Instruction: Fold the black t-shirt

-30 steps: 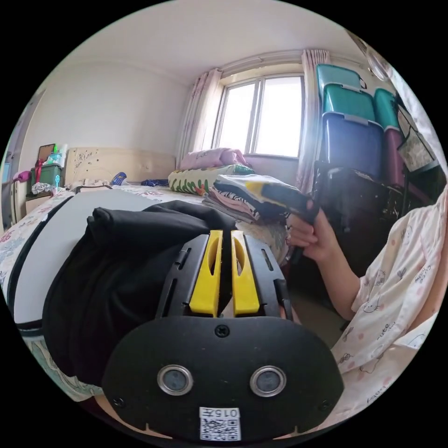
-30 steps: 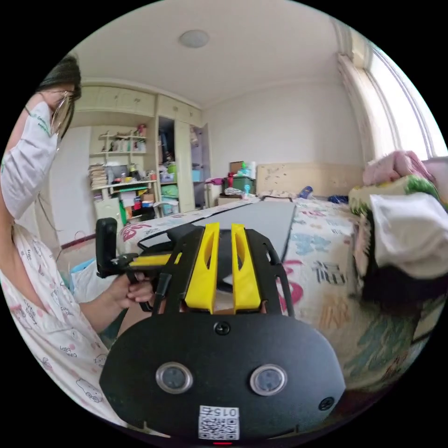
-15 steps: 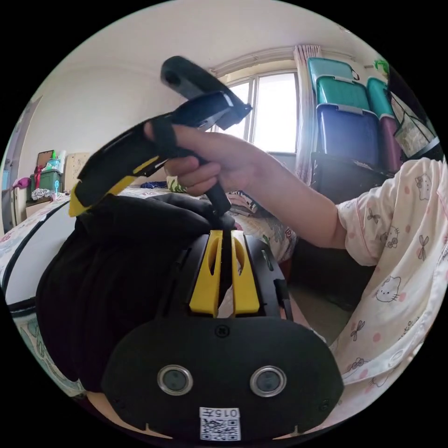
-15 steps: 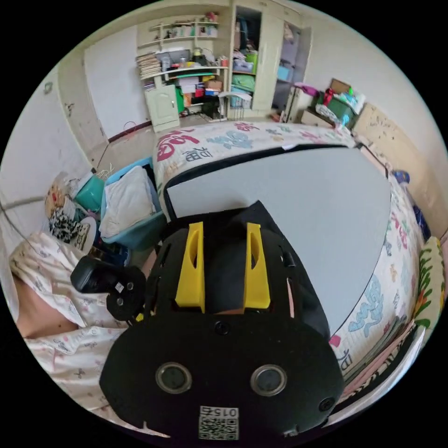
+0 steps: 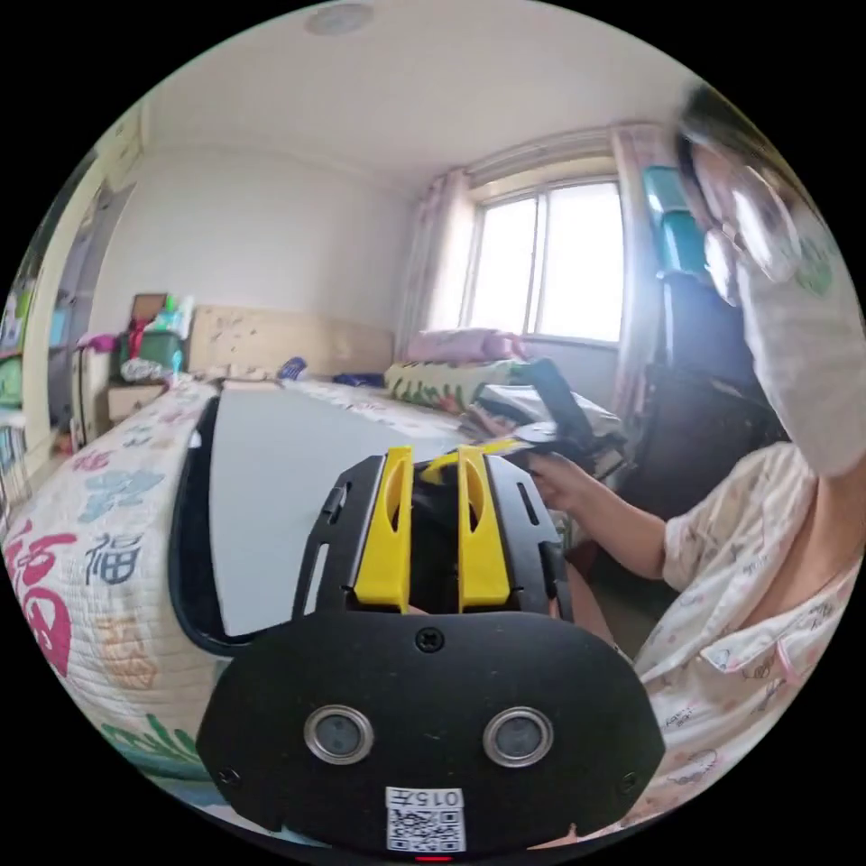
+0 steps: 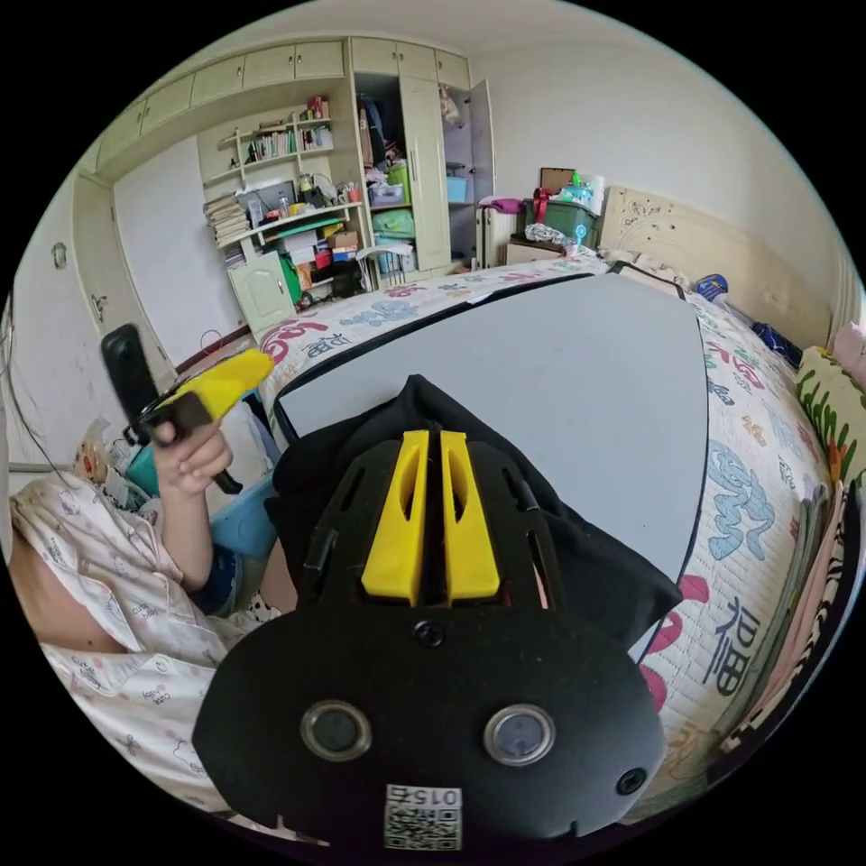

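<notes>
Black t-shirt handed over, now clamped in right tool.
Left tool freed, seemingly apart, at nine o'clock.

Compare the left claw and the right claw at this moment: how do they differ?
The right claw is shut on a bunch of the black t-shirt; the left claw has parted jaws and grips no cloth. The right claw is over the near edge of the grey board; the left claw is raised off to the side of the bed. Both have yellow jaws.
</notes>
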A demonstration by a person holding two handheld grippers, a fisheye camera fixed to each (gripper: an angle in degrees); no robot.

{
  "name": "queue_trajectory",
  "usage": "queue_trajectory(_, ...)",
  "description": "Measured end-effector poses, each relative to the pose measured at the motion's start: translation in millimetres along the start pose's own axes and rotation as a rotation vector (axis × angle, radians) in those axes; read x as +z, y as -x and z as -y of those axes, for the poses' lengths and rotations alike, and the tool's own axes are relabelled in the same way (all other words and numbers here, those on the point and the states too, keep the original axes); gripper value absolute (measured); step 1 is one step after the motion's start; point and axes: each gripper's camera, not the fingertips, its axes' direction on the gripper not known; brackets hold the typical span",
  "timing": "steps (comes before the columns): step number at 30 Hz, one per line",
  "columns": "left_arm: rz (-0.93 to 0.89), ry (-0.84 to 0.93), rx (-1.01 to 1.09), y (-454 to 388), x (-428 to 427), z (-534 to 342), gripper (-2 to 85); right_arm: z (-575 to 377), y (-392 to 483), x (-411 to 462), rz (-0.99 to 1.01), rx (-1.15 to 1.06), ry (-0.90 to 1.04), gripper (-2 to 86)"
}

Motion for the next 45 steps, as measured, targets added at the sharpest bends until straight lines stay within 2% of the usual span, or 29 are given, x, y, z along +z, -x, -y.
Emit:
queue_trajectory(4, -0.045, 0.102, -0.085, 15.9, 75.8, 27.8, 12.0, 2.2, 15.0, -2.8, 0.018, 0.01, -0.049, 1.0)
queue_trajectory(7, 0.002, 0.185, -0.066, -6.7, 130.4, 56.8, 11.9, 7.8, 37.1, -5.6, 0.015, -0.001, -0.079, 0.9)
queue_trajectory(9, -0.068, 0.306, -0.074, -14.5, 180.3, 75.5, 12.5, 10.4, 57.6, -11.0, 0.008, -0.016, -0.114, 0.9)
queue_trajectory(11, -0.048, 0.361, -0.089, -22.8, 206.4, 81.3, 13.0, 10.6, 72.4, -17.4, -0.003, -0.021, -0.149, 0.9)
queue_trajectory(16, -0.063, 0.284, -0.153, -35.6, 233.1, 95.1, 11.1, 10.8, 101.8, -37.8, 0.01, -0.011, -0.261, 0.7)
queue_trajectory(19, -0.204, 0.282, -0.185, -38.4, 262.6, 111.1, 4.7, 16.2, 114.9, -56.4, 0.021, 0.022, -0.305, 0.5)
queue_trajectory(22, -0.213, 0.185, -0.153, -64.5, 256.6, 123.8, 0.6, 8.2, 131.6, -112.6, -0.045, 0.05, -0.41, 0.0)
queue_trajectory(27, -0.049, -0.154, 0.003, -139.7, 163.7, 142.6, 0.0, -24.3, 174.0, -275.8, -0.32, 0.112, -0.63, -0.5)
queue_trajectory(30, 0.051, -0.34, 0.038, -167.8, 100.2, 145.4, -0.1, -27.3, 195.7, -339.8, -0.451, 0.14, -0.69, -0.6)
queue_trajectory(32, 0.092, -0.44, 0.043, -181.6, 67.1, 143.3, -0.1, -26.0, 205.0, -362.3, -0.466, 0.144, -0.747, -0.6)
queue_trajectory(36, 0.051, -0.587, 0.115, -218.3, 19.2, 144.2, -0.1, 4.8, 224.5, -388.5, -0.284, 0.105, -0.814, -0.8)
queue_trajectory(41, 0.159, -0.653, 0.218, -269.8, 2.1, 171.3, -0.1, 68.3, 273.9, -393.9, -0.289, 0.019, -0.896, -0.8)
queue_trajectory(45, 0.206, -0.646, 0.237, -278.1, 24.0, 219.0, -0.1, 141.0, 302.3, -384.5, -0.366, -0.037, -0.924, -0.8)
